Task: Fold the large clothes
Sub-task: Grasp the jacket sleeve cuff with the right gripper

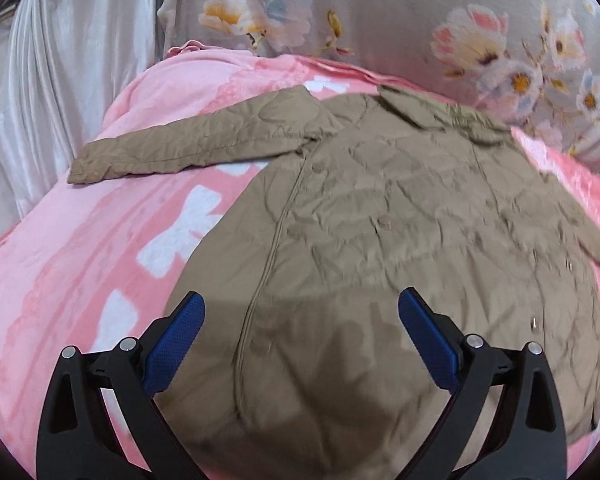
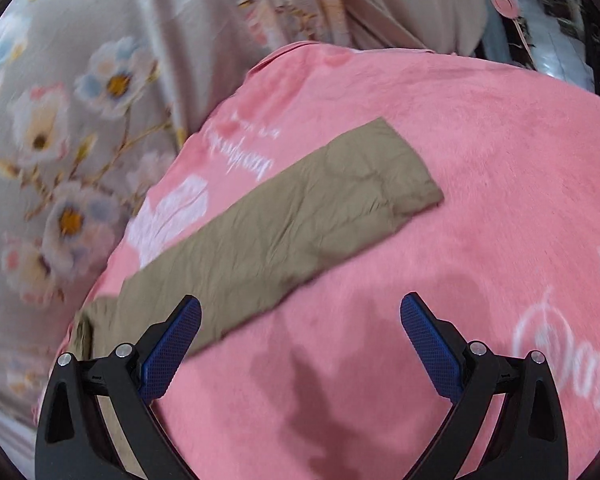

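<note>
Tan coat [image 1: 380, 220] flat on pink blanket [image 1: 100, 260]

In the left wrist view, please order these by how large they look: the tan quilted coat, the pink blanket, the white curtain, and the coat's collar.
Largest to smallest, as they look:
1. tan quilted coat and pink blanket: too close to rank; the coat hides much of the blanket and lies nearer the camera.
2. white curtain
3. collar
</note>
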Demonstrator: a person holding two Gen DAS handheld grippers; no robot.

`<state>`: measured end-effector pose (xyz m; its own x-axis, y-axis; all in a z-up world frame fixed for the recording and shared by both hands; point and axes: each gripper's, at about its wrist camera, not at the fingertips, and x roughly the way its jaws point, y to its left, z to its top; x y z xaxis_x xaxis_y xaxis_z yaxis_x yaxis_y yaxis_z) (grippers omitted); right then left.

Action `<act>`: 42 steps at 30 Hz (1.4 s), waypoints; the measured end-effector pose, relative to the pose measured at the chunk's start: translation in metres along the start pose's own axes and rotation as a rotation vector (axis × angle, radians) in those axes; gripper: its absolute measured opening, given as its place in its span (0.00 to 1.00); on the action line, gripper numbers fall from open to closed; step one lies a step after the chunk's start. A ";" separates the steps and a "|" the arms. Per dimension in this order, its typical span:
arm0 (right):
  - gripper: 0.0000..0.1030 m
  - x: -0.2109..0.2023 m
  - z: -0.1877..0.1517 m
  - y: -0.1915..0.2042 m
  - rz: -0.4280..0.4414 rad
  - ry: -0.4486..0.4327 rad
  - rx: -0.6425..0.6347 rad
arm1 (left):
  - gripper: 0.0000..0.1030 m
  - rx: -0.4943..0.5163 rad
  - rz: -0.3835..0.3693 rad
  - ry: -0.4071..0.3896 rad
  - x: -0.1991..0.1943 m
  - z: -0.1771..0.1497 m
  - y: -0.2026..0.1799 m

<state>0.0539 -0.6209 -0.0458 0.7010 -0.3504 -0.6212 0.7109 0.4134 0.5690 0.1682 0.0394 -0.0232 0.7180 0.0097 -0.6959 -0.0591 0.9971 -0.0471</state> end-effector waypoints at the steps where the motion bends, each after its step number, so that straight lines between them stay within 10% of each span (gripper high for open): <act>1: 0.95 0.008 0.005 -0.003 -0.003 -0.001 0.010 | 0.92 -0.013 0.003 -0.003 0.004 0.003 0.001; 18: 0.95 0.050 0.023 -0.018 -0.051 -0.060 0.104 | 0.95 0.050 0.030 -0.007 0.021 0.009 -0.005; 20: 0.84 0.053 0.027 -0.017 -0.036 -0.068 0.123 | 0.95 0.046 0.024 0.001 0.021 0.009 -0.003; 24: 0.12 0.069 0.030 -0.012 0.024 -0.016 0.168 | 0.95 0.029 0.017 0.000 0.020 0.012 0.004; 25: 0.11 0.070 0.028 -0.009 0.026 -0.015 0.175 | 0.95 0.025 0.016 0.000 0.020 0.013 0.006; 33: 0.07 0.002 -0.005 0.152 0.277 -0.142 -0.270 | 0.95 0.027 0.056 -0.017 0.021 0.026 0.018; 42: 0.07 -0.027 -0.168 0.338 0.591 0.106 -0.762 | 0.95 -0.005 0.029 0.026 0.025 0.019 0.029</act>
<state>0.2651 -0.3303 0.0727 0.8980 0.1509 -0.4133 -0.0087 0.9453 0.3262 0.1982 0.0699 -0.0283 0.6977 0.0361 -0.7154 -0.0825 0.9961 -0.0302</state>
